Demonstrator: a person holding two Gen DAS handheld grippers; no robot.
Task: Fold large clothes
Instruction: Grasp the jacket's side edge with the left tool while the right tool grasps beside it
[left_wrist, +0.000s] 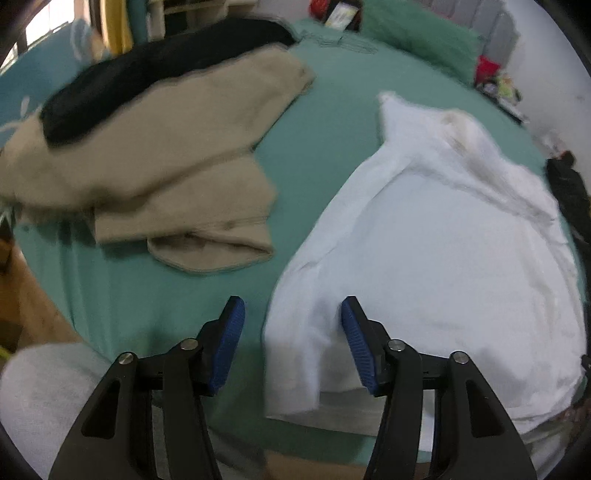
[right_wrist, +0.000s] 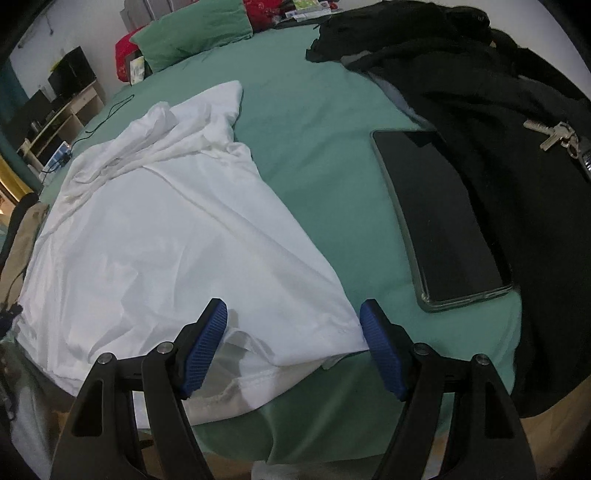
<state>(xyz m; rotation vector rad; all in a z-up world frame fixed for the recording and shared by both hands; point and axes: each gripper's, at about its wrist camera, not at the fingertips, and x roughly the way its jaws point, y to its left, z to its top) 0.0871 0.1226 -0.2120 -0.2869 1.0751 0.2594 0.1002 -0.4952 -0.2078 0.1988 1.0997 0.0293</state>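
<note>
White shirt spread flat on green bed, hem at near edge. Left gripper and right gripper agape over hem corners, gripping nothing. Probably pre-grasp; next: descend, pinch both corners.

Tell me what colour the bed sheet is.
Teal green bed sheet, plain, shown best in the right wrist view.
</note>
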